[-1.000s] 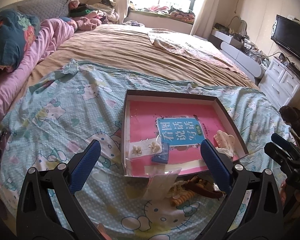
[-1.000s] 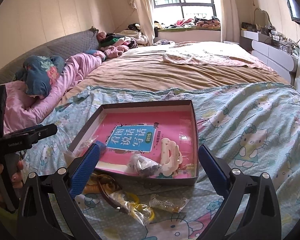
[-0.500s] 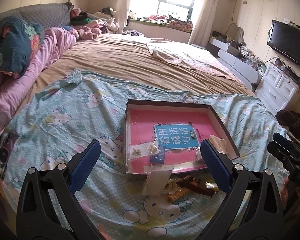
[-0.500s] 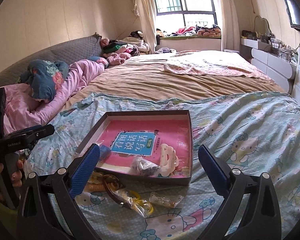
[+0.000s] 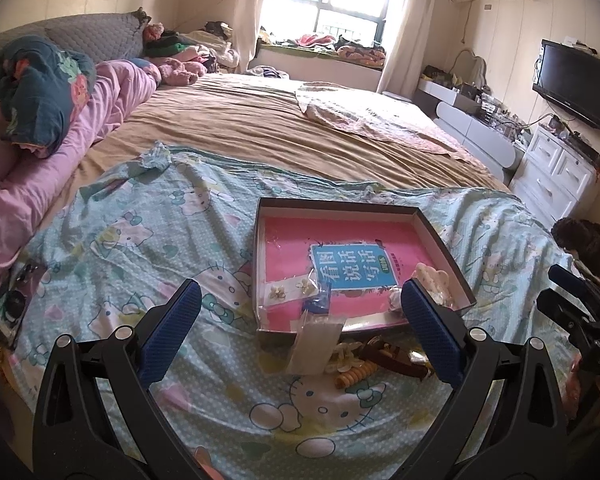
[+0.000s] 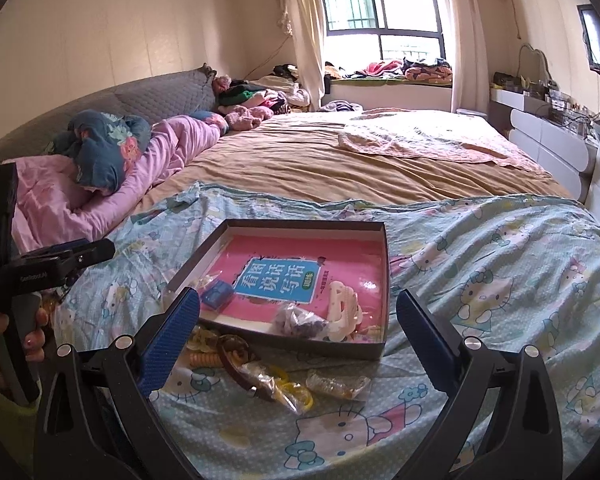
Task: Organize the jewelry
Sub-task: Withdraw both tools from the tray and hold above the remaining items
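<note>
A shallow dark-walled box [image 5: 336, 205] [image 6: 304, 225] with a pink book cover as its floor lies on the cartoon-cat sheet. Inside it are flower earrings on a card [image 5: 290, 289], a small blue pouch [image 6: 218, 294], a white hair claw [image 6: 343, 309] [image 5: 432, 277] and a clear bag of dark beads [image 6: 300, 322]. In front of the box lie a clear packet [image 5: 315, 344], a spiral hair tie [image 5: 354, 374], a brown strap [image 6: 240, 362], yellow rings in a bag [image 6: 290, 392] and a small clear bag [image 6: 338, 385]. My left gripper [image 5: 300, 334] and right gripper [image 6: 298, 330] both hang open above this pile, holding nothing.
The sheet [image 5: 140, 248] covers the near end of a wide bed with a tan blanket [image 5: 280, 132]. Pink bedding [image 5: 40, 168] lies along the left. White drawers [image 5: 560, 168] and a wall television [image 5: 576, 80] stand to the right. A hand [image 6: 4, 336] holds the other gripper's handle.
Both grippers have drawn back and risen from the box, so the box and pile look smaller and farther. Both stay open; no object has moved.
</note>
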